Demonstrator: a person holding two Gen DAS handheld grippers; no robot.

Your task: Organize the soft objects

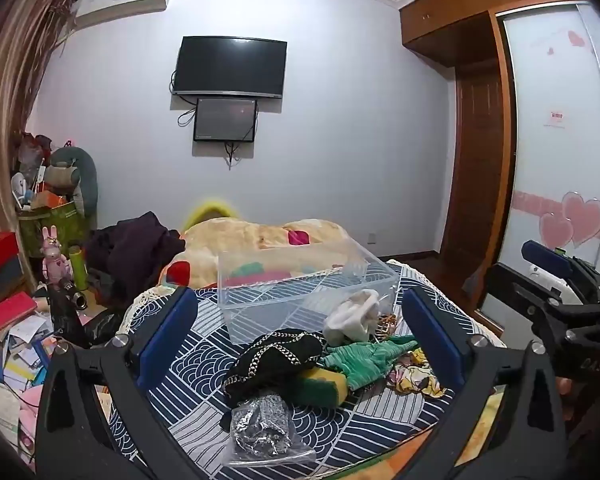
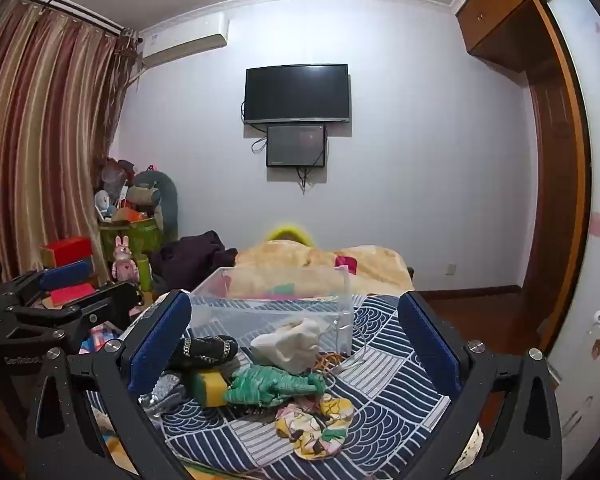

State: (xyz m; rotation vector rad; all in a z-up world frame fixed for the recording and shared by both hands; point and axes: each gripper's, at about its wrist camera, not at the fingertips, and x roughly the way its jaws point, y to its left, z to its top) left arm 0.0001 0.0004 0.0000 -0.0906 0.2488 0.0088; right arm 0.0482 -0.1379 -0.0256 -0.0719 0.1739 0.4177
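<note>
- Now both grippers hang above the bed's patterned cover (image 1: 204, 356), side by side, each with its blue pads spread wide and nothing between them
- Left gripper (image 1: 300, 336): open jaws frame the pile of soft things from above; the right gripper shows at the right edge of its view, near but apart
- Right gripper (image 2: 292, 344): jaws likewise apart, empty, with the pile and the bin between its pads in view; the left gripper shows at the left edge of this view
- Clear bin (image 1: 300, 292) sits on the cover just behind the pile, upright, open-topped, and looks empty; coloured shapes seen through it belong to the blanket (image 1: 260, 236) behind
- White cloth (image 1: 356, 314) lies bunched right at the bin's near wall, touching or nearly so
- Black cloth (image 1: 280, 354) with pale chain-like trim lies left of the white one, draped partly over the sponge
- Sponge (image 2: 210, 388), yellow with a green face, lies beside the green toy, touching it
- Green toy (image 1: 364, 358), scaly and lizard-like, lies on its side in the middle of the pile
- Floral scrunchie (image 2: 316, 426) lies nearest the right gripper, just in front of the green toy
- Silver item in a clear bag (image 1: 262, 428) lies nearest the left gripper, at the pile's front edge
- Beyond the bed, a TV (image 1: 230, 68) hangs on the wall with a smaller screen under it
</note>
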